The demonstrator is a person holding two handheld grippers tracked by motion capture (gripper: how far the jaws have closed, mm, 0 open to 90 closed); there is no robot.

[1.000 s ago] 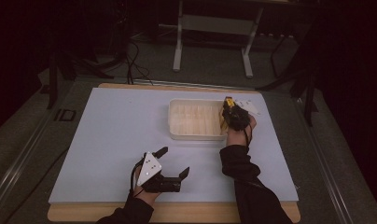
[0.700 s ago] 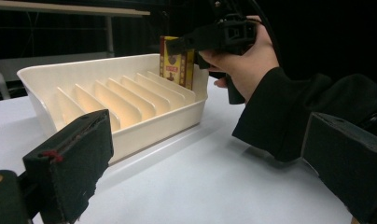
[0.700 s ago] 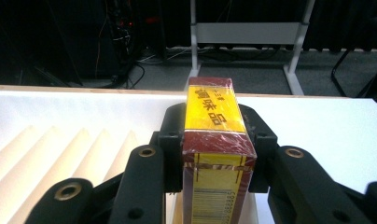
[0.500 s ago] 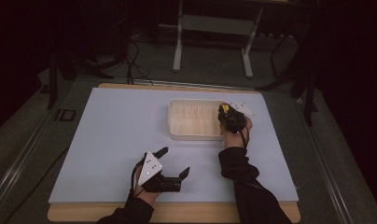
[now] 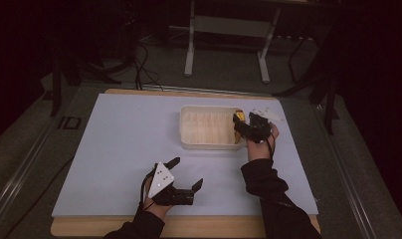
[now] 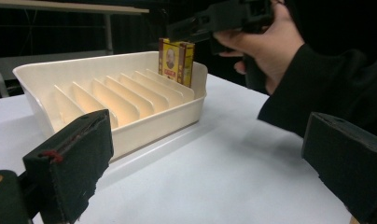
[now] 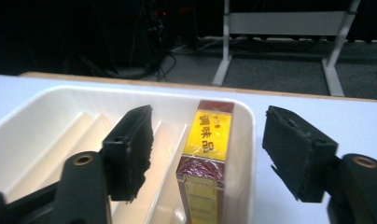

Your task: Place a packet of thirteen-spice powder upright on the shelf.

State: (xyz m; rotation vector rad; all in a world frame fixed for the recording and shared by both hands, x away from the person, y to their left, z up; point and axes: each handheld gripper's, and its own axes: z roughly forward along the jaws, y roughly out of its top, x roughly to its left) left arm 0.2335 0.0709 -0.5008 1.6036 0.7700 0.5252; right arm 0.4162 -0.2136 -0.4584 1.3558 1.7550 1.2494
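The left gripper point(image 5: 184, 174) rests on the white table point(image 5: 114, 149) near the front edge, well short of the slotted cream tray point(image 5: 209, 130), its jaws spread and empty. A yellow-and-red box point(image 7: 206, 158) stands upright in the tray's rightmost slot. The right gripper point(image 5: 245, 125) hovers there, released, jaws either side of the box

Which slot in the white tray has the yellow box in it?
The end slot by the right gripper. The yellow box stands there against the tray wall; the other slots are empty.
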